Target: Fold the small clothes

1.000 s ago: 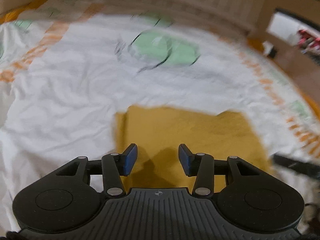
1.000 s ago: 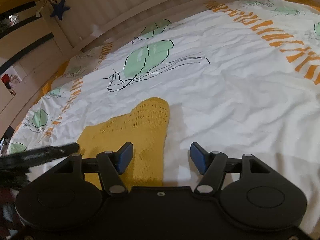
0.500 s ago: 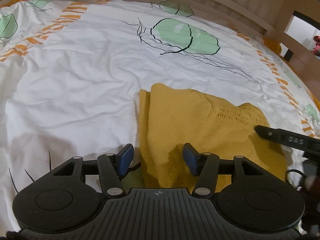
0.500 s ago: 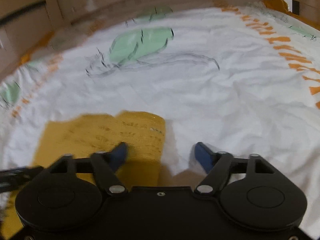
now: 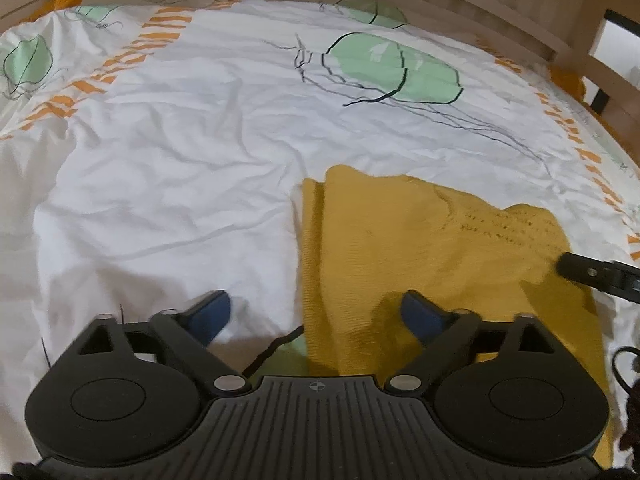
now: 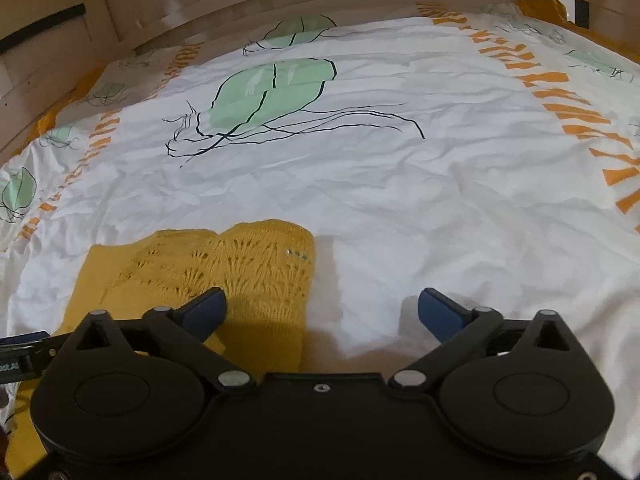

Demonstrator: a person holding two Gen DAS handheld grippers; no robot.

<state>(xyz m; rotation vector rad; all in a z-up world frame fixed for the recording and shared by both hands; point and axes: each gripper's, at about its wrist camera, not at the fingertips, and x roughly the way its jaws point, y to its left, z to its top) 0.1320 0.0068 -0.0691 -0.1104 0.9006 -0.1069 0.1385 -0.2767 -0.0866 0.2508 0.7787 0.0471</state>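
Left wrist view: the left tool (image 5: 316,314), wide open, straddles the yellow knit garment's (image 5: 420,248) left edge on the bed (image 5: 160,168); the right tool (image 6: 322,312) gapes equally. Pinch both layers together.

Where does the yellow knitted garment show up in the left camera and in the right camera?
Left wrist view: yellow garment lies centre-right, its left edge between the open left gripper fingers.
Right wrist view: garment lies lower left, its right edge between the open right gripper fingers.
Shared landmark: the big green leaf print on the bedsheet.
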